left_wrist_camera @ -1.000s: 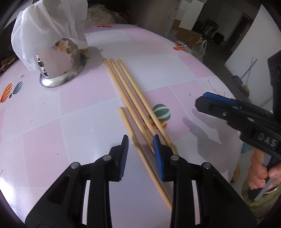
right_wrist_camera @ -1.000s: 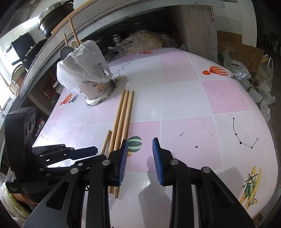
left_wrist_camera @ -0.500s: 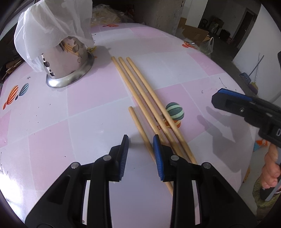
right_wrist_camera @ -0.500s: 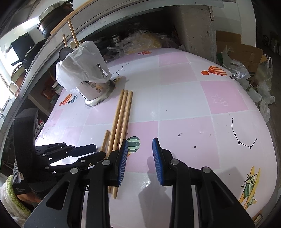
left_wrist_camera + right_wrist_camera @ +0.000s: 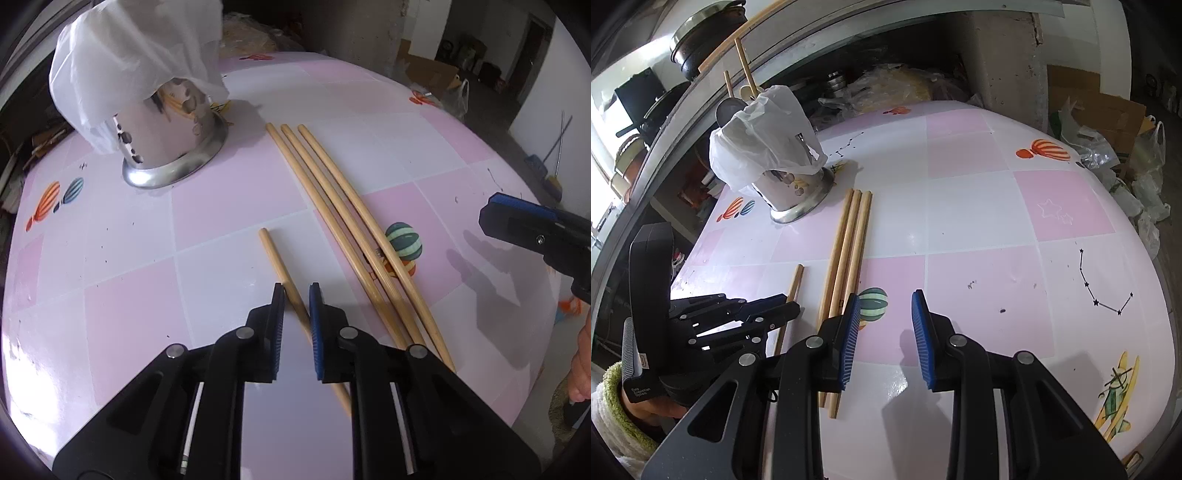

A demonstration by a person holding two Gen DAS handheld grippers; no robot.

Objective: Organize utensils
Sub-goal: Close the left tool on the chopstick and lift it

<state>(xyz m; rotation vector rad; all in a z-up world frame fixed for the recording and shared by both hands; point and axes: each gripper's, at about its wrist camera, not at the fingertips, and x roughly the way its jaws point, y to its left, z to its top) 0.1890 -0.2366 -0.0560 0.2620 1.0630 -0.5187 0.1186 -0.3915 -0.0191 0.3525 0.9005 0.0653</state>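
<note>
The left gripper points steeply down at the table, its jaws closing around the lone stick, which runs between the blue pads; whether they already press on it is hard to tell. The right gripper hangs partly open with nothing between its pads. Just right of the lone stick lie three longer sticks side by side, touching one another. Beyond them, near the table's far edge, stands a steel utensil holder draped with a white plastic bag; wooden handles poke from it.
</note>
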